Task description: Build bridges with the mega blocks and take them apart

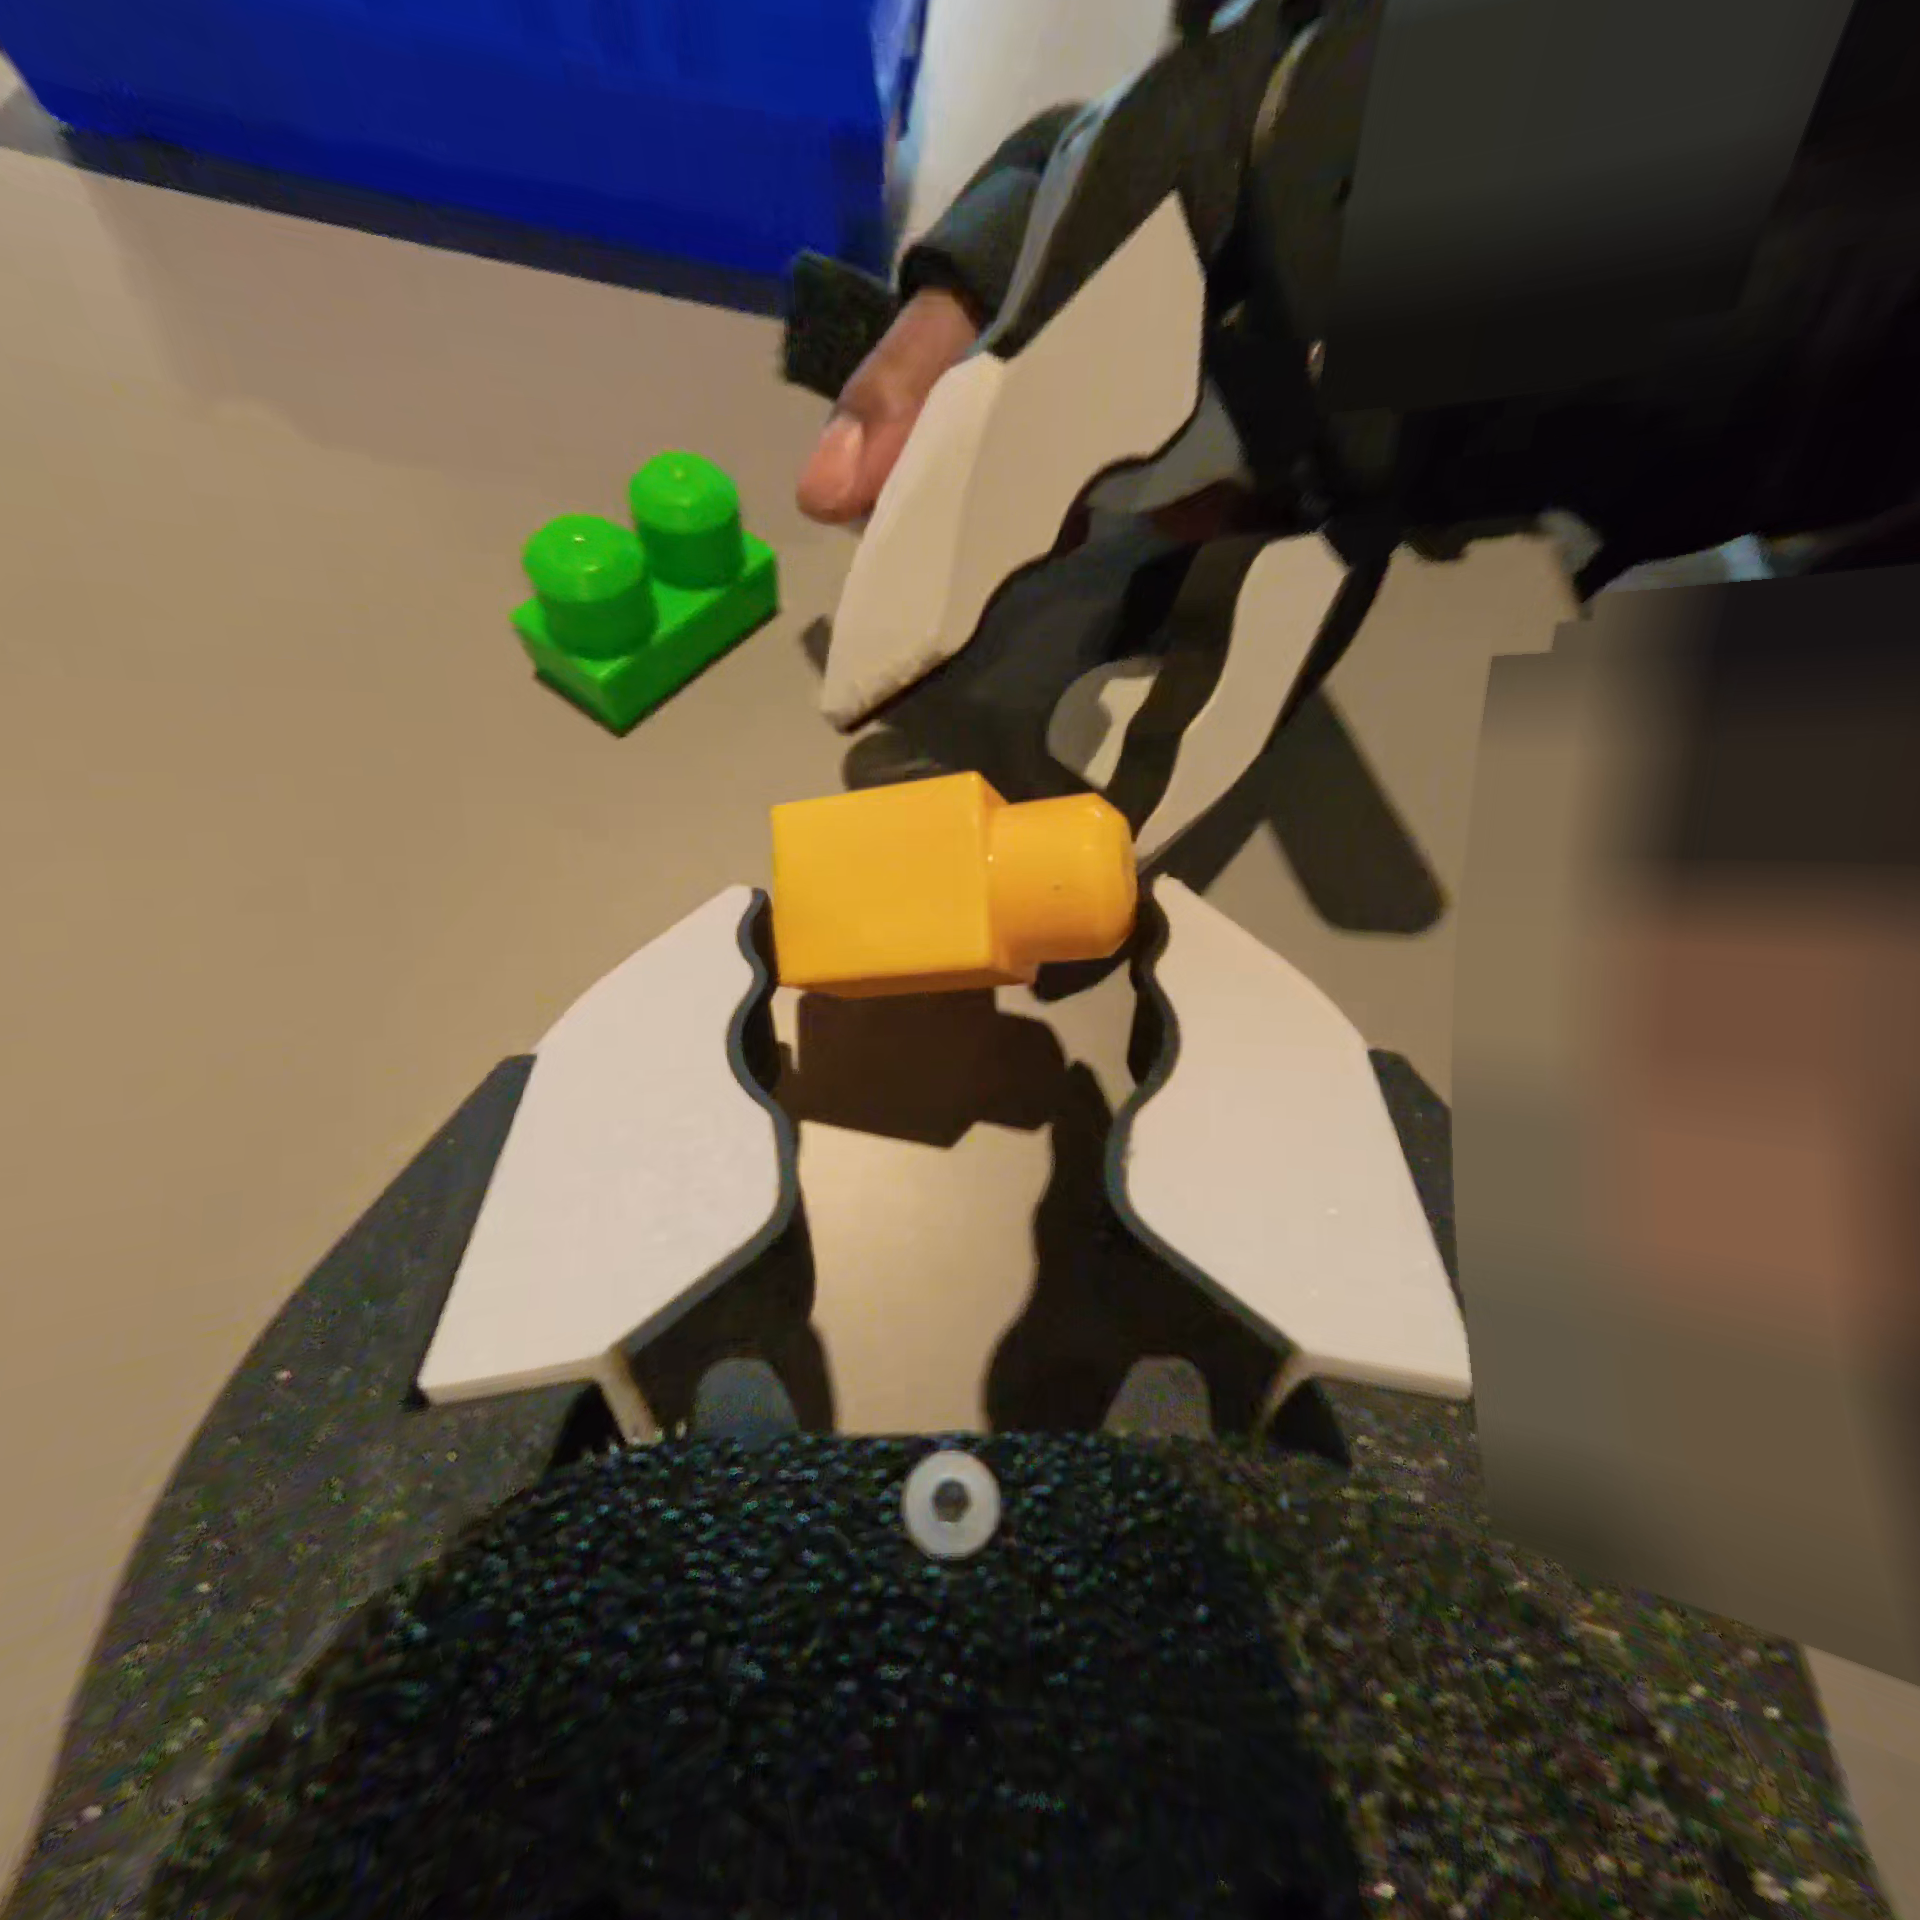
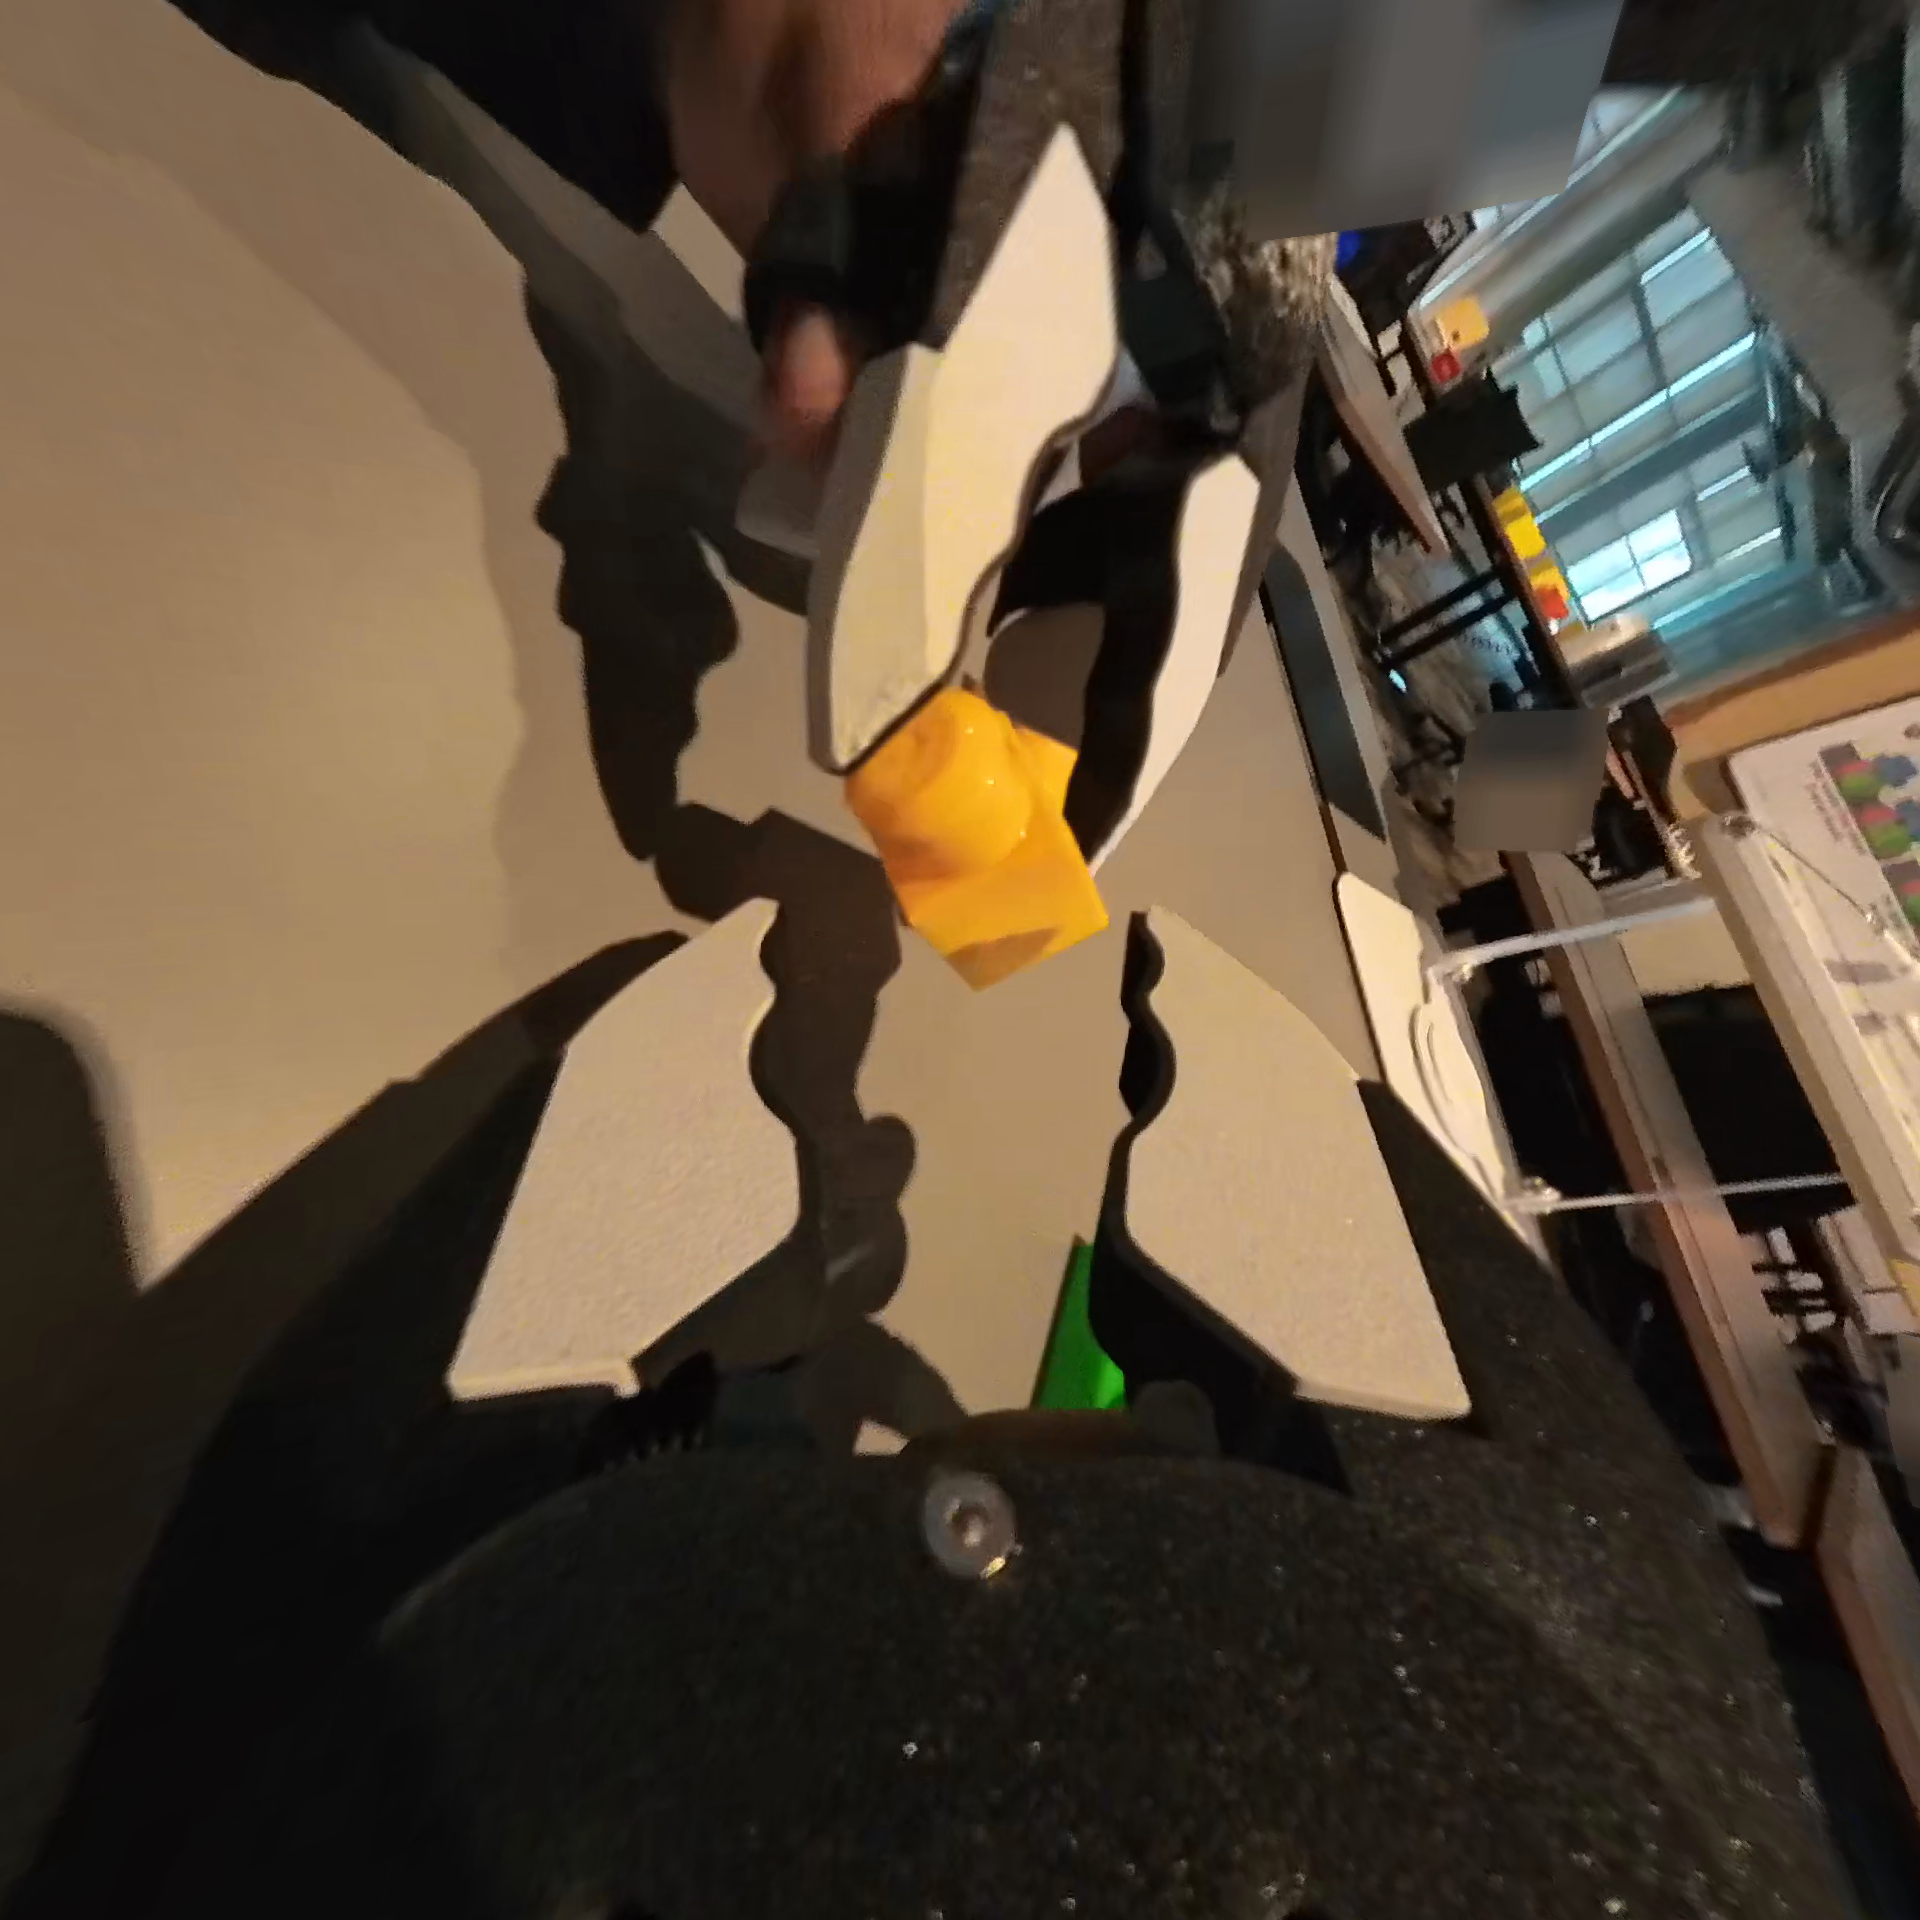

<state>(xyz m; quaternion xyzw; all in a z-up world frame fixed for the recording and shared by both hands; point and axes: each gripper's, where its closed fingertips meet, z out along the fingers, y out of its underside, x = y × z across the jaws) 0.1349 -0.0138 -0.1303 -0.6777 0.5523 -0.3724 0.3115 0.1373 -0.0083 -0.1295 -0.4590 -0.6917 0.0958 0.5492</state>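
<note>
An orange one-stud block (image 1: 914, 883) lies sideways between the fingertips of my left gripper (image 1: 951, 899), which is shut on it and holds it a little above the beige table (image 1: 260, 935). One finger presses the stud and the other the base, as the right wrist view (image 2: 977, 842) shows. My right gripper (image 2: 956, 920) is open and empty, its tips just short of the orange block. In the left wrist view my right gripper (image 1: 987, 748) comes in from the upper right. A green two-stud block (image 1: 644, 603) stands on the table to the left, and a sliver of it (image 2: 1081, 1351) shows in the right wrist view.
A blue bin (image 1: 468, 114) stands at the far edge of the table. A person's thumb (image 1: 842, 457) rests on the right gripper. Beyond the table edge are a clear stand holding a printed sheet (image 2: 1829, 935), shelves and windows. Left and right tips are no more than a few centimetres apart.
</note>
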